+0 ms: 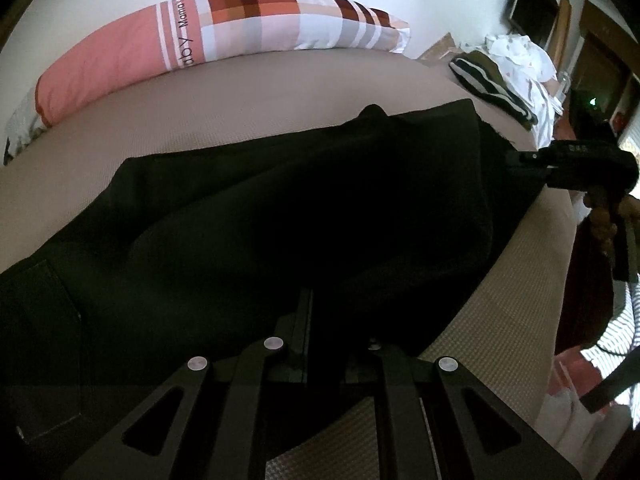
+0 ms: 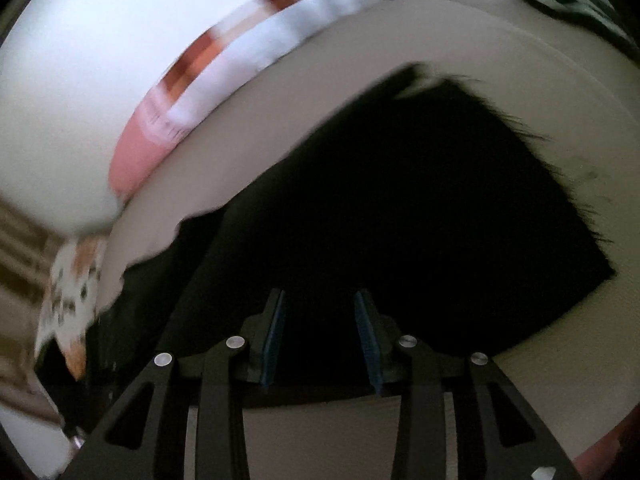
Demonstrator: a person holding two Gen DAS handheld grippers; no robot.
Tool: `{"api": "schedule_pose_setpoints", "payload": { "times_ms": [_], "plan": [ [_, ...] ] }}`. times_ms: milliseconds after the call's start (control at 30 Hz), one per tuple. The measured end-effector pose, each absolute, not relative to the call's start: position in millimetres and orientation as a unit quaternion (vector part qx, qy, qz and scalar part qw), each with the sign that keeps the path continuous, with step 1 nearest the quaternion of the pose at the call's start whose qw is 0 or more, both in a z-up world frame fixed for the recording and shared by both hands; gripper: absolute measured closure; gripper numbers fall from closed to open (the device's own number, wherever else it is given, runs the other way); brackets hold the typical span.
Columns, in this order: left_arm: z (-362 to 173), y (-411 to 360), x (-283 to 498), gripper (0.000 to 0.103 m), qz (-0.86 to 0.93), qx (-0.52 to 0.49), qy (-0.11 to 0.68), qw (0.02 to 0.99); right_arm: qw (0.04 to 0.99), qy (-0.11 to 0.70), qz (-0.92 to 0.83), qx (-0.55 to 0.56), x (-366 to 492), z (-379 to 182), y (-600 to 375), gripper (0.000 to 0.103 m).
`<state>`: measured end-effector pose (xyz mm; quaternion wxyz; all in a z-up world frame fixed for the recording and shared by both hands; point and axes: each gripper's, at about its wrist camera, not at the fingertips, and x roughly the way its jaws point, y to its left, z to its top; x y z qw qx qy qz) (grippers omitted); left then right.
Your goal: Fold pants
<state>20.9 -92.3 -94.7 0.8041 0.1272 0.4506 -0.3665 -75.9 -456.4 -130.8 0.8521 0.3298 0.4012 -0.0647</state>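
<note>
Black pants [image 1: 280,216] lie spread across a beige bed [image 1: 240,120], partly doubled over, as two hand-held grippers work along the near edge. The left hand-held gripper [image 1: 320,320] appears closed on a fold of the dark cloth, its fingers nearly together. The right hand-held gripper [image 2: 320,336] hangs wide open over the fabric, blue pads [image 2: 276,340] apart and gripping nothing. To fold cleanly, the open gripper likely needs a firm pinch at the frayed hem [image 2: 560,184], then both should lift together and lay edge on edge. A pink checked pillow [image 1: 200,40] lines the far wall, and a pile of other clothes [image 1: 504,76] sits near the hem, where the carried cloth could snag.
</note>
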Motion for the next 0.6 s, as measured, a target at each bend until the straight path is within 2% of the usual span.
{"api": "schedule_pose_setpoints", "payload": {
  "times_ms": [367,500,533,600],
  "plan": [
    [-94.9,-91.8,23.6,0.093,-0.356,0.114,0.464,0.803,0.834,0.321,-0.094,0.438,-63.7,-144.3,-525.4,0.075],
    [-96.1,-91.4,23.9,0.093,-0.353,0.11,0.466,0.803,0.826,0.313,-0.103,0.457,-55.0,-142.9,-541.9,0.087],
    [-96.3,-91.4,24.1,0.093,-0.353,0.109,0.467,0.803,0.825,0.316,-0.106,0.456,-52.4,-141.1,-544.4,0.095],
    [-96.6,-91.2,24.3,0.093,-0.353,0.107,0.468,0.803,0.826,0.317,-0.105,0.454,-48.8,-135.2,-547.8,0.097]
  ]
}}
